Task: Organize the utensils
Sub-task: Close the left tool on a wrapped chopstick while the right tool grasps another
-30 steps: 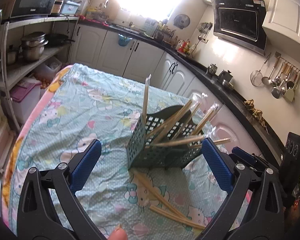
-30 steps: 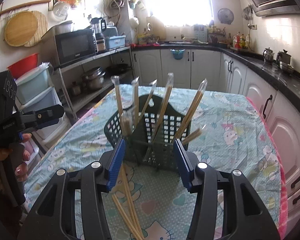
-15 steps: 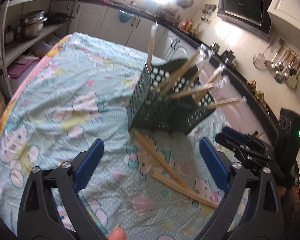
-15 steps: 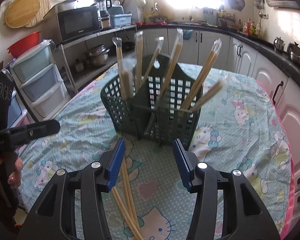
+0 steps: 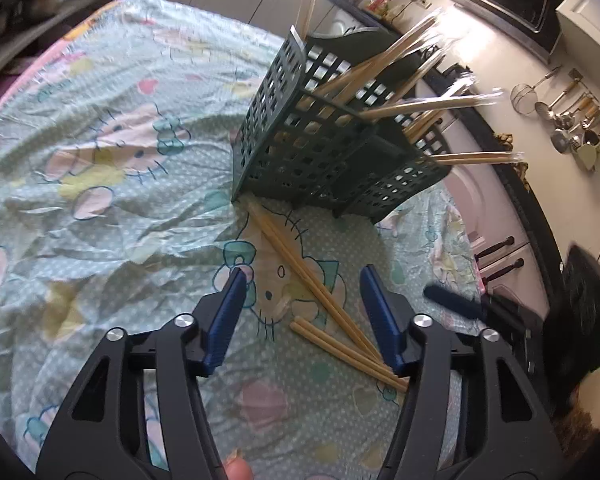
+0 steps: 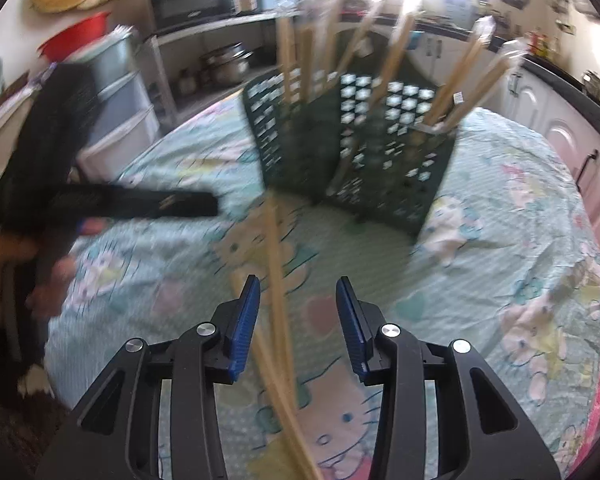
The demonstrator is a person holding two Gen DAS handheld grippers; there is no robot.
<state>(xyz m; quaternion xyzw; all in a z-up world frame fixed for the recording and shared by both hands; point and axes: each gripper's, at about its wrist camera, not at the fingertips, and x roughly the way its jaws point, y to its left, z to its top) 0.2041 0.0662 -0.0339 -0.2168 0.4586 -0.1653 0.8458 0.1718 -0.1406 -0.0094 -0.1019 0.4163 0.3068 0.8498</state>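
Note:
A dark green mesh utensil basket (image 5: 324, 148) stands on the Hello Kitty tablecloth (image 5: 100, 168) with several wrapped chopstick pairs (image 5: 428, 102) sticking out of it. Loose chopsticks (image 5: 300, 264) lie on the cloth in front of the basket. My left gripper (image 5: 302, 300) is open and empty, low over those chopsticks. In the right wrist view the basket (image 6: 356, 148) is ahead and the loose chopsticks (image 6: 278, 280) run between the fingers of my open, empty right gripper (image 6: 298, 312). The left gripper (image 6: 140, 204) shows blurred at the left there.
The right gripper (image 5: 460, 306) reaches in from the right of the left wrist view. Kitchen cabinets (image 5: 488, 196) and a dark counter run close behind the table's far edge. Shelves with pots (image 6: 224, 66) and plastic drawers (image 6: 120, 92) stand on the left.
Both grippers have dropped lower and closer to the loose chopsticks on the cloth. The left gripper's jaws have narrowed around them. The basket looks nearer.

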